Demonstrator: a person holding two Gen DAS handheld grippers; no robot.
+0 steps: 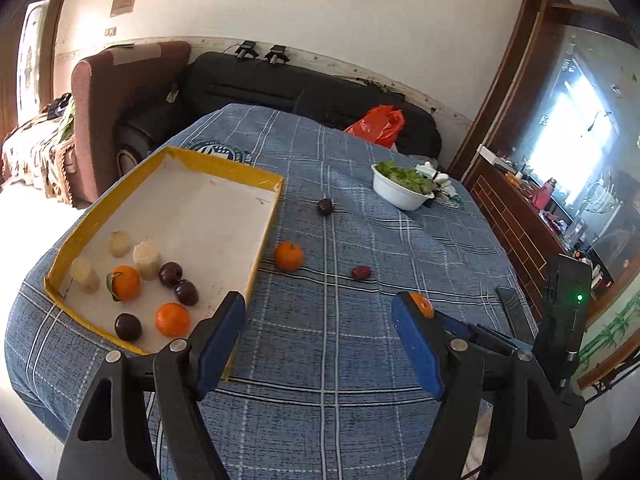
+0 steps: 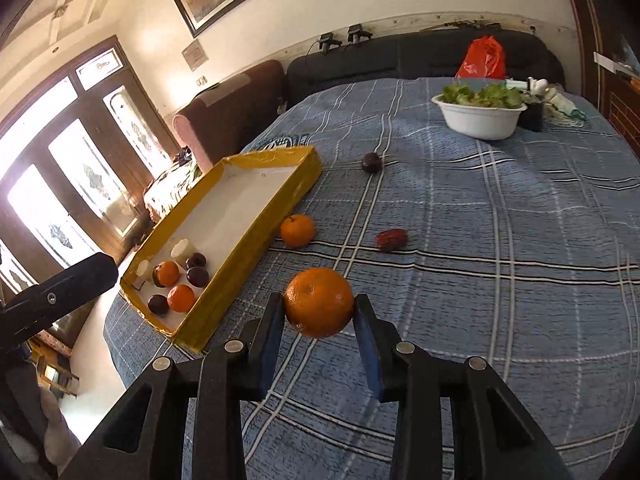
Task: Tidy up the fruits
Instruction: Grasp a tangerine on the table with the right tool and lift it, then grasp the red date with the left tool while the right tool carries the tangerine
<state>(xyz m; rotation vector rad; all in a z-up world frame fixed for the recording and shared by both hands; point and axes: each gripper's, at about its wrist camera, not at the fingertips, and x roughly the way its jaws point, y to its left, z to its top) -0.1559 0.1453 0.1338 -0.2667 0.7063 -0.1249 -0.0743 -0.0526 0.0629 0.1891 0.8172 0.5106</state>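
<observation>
Two handheld grippers work over a table (image 1: 320, 380) covered in a blue plaid cloth.

Nearest, the right gripper (image 2: 319, 314) pinches an orange (image 2: 319, 303) between its blue pads, one pad pressed against each side of the fruit, which is lifted a little above the cloth. In the left wrist view a sliver of this held orange peeks out behind the left gripper's right finger.

The left gripper (image 1: 318, 322) is spread wide with nothing between its fingers. It hovers over the cloth just right of the near corner of a yellow tray (image 1: 264, 178).

The tray lies on the left side of the table, its white floor bare at the far end. Clustered at its near end are two oranges, three dark plums and three pale stubby cylinders.

Farther out on the cloth, a loose orange (image 1: 289, 256) sits just right of the tray's long wall. A small red fruit (image 1: 361, 272) lies to its right, apart from it. Farther still, a dark plum (image 1: 325, 206) rests alone near the middle of the table.

At the far right, a white bowl (image 1: 396, 194) holds leafy greens. Beyond the table edge, a red plastic bag (image 1: 378, 124) sits on a dark sofa (image 1: 260, 88).
</observation>
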